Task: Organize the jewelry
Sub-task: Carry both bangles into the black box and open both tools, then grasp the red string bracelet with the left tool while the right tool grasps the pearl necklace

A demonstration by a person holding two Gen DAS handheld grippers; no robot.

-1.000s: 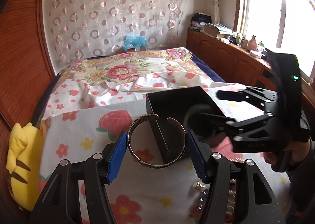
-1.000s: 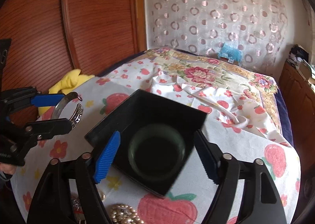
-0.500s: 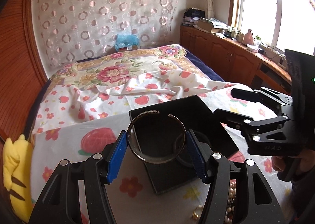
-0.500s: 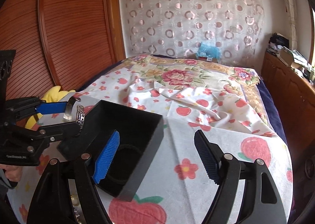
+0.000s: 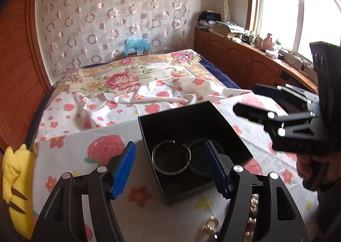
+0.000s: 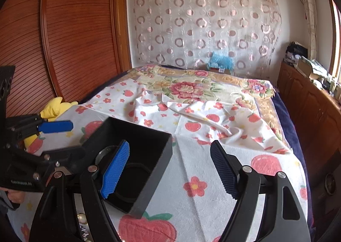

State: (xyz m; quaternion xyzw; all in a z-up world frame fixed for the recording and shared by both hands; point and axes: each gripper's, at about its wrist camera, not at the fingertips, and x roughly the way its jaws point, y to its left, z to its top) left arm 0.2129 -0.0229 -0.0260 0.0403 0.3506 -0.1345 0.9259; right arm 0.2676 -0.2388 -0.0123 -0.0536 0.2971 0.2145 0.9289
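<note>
A black open box point(image 5: 192, 129) sits on the strawberry-print cloth. A silver cuff bracelet point(image 5: 171, 160) lies inside it beside a dark bangle point(image 5: 199, 162). My left gripper point(image 5: 170, 166) is open and empty, its blue pads either side of the bracelet, above the box's near wall. My right gripper point(image 6: 169, 169) is open and empty above the cloth, its left pad over the box point(image 6: 147, 146); it also shows in the left wrist view point(image 5: 262, 101) at the right. The dark bangle point(image 6: 132, 180) shows in the box.
A gold ring point(image 5: 212, 223) and pearl beads point(image 5: 253, 205) lie on the cloth near me. More beads point(image 6: 82, 218) show by the right gripper. A yellow plush toy point(image 5: 15, 180) sits at the left edge. Wooden cabinets point(image 5: 245, 65) line the right wall.
My left gripper opened and let go of the silver cuff bracelet, which now lies in the black box. The right gripper drew back to the right of the box.
</note>
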